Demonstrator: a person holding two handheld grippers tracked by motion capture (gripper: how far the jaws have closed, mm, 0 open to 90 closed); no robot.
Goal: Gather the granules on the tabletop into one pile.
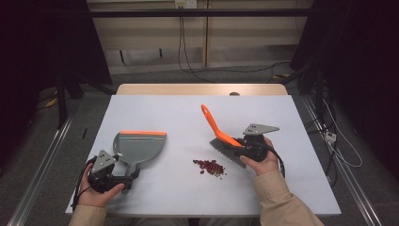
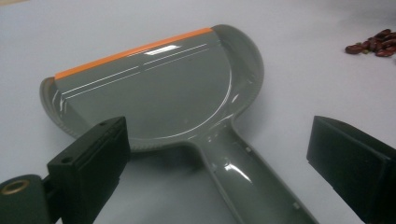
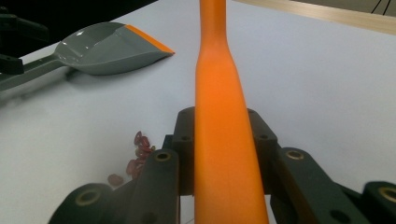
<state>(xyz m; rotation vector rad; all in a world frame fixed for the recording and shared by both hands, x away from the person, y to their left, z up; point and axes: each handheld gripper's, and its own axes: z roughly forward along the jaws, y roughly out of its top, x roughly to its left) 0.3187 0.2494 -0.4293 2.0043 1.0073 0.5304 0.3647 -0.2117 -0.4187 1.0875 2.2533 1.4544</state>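
Right gripper (image 1: 245, 147): jaws pressed onto the orange brush handle (image 3: 219, 140), pinching it low near the head, so the handle sticks up toward 11 o'clock and the dark bristles (image 1: 226, 150) hang down-left. Probably held that way so the bristle edge can drag across the tabletop.

Left gripper (image 1: 126, 179): jaws spread, one either side of the grey dustpan's handle (image 2: 252, 186), not touching it. Looks like it's lined up for a grasp not yet made.

Dustpan (image 1: 139, 146) lies flat at 9 o'clock from the bean pile, orange lip (image 1: 143, 133) at the far edge, facing 12, not toward the beans. It would likely need turning to catch anything.

Red beans (image 1: 210, 166), a small loose pile on the white table (image 1: 188, 197), sit just at 7 o'clock of the bristles, near but apart. Dustpan is well apart from them.
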